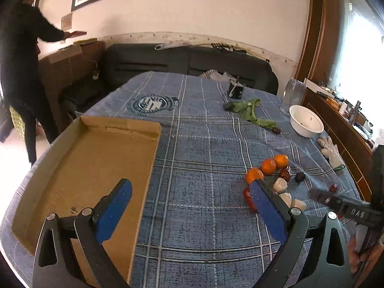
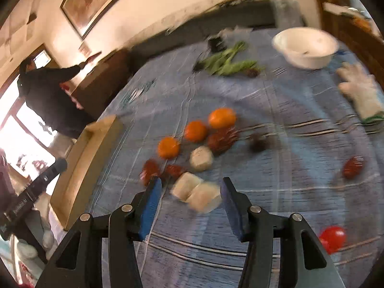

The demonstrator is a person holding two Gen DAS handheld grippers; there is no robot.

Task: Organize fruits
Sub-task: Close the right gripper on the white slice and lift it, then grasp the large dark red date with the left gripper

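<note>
Where right tool [image 1: 319, 195] enters left view, body reads "DAS".

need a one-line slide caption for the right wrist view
Right hand-held gripper open above pale blocks, with three oranges and a white bowl beyond on the blue plaid cloth.

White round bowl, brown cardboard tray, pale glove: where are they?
White round bowl [image 1: 309, 129], left wrist view, outer wall.
Brown cardboard tray [image 1: 84, 168], left wrist view, bare floor.
Pale glove [image 2: 360, 91], right wrist view, palm.
</note>
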